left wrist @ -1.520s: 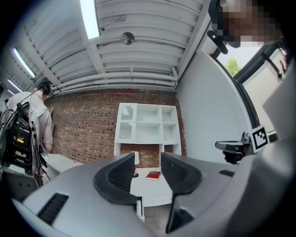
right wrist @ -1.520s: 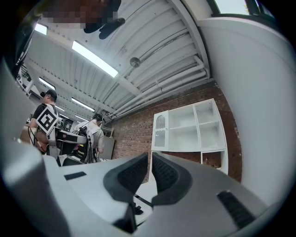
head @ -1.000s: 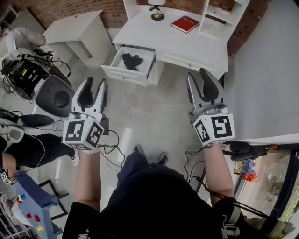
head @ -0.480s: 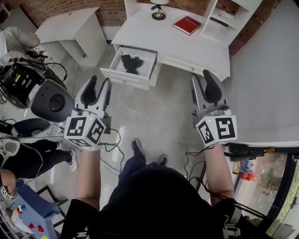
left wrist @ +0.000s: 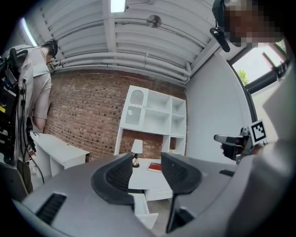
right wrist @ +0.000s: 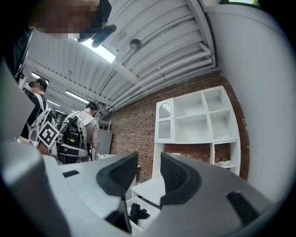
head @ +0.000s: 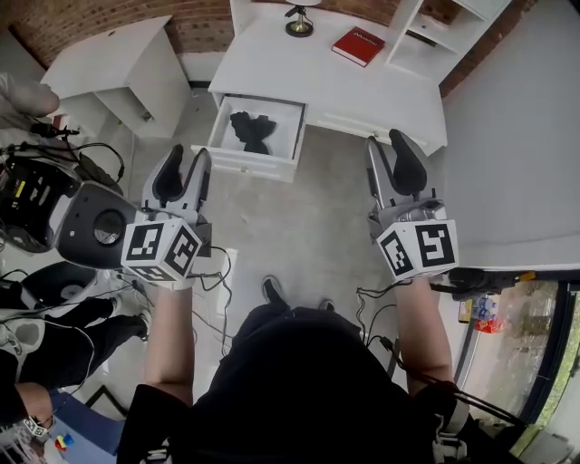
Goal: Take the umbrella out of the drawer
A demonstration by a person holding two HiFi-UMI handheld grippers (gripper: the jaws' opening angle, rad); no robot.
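**Black umbrella lies in the open drawer, both claws well short of it**

Black and bunched up, the umbrella (head: 251, 130) lies on the floor of the white drawer (head: 243, 164). The drawer stands pulled out from under the left end of the worktop (head: 353, 91). With the drawer drawn out like this, the umbrella is uncovered from above and nothing lies on it, so a claw can come straight down to it. A red book (head: 358, 45) and a small lamp (head: 298, 22) sit on the far part of the worktop, clear of the drawer.

Both forearms reach forward, roughly parallel, one on each side of the person's body. Each claw is held level and points toward the far wall, marker cube toward the person. The left claw (head: 188, 156) is near the drawer's front, a little to its left. Its jaws are apart with nothing between them. The right claw (head: 387, 145) is off to the right, in front of the worktop's other end, also parted and empty. Its own view looks past the jaws to the umbrella in the drawer.

Judging by this layout, the task is at the approach stage. The left claw looks better placed to dip into the drawer.
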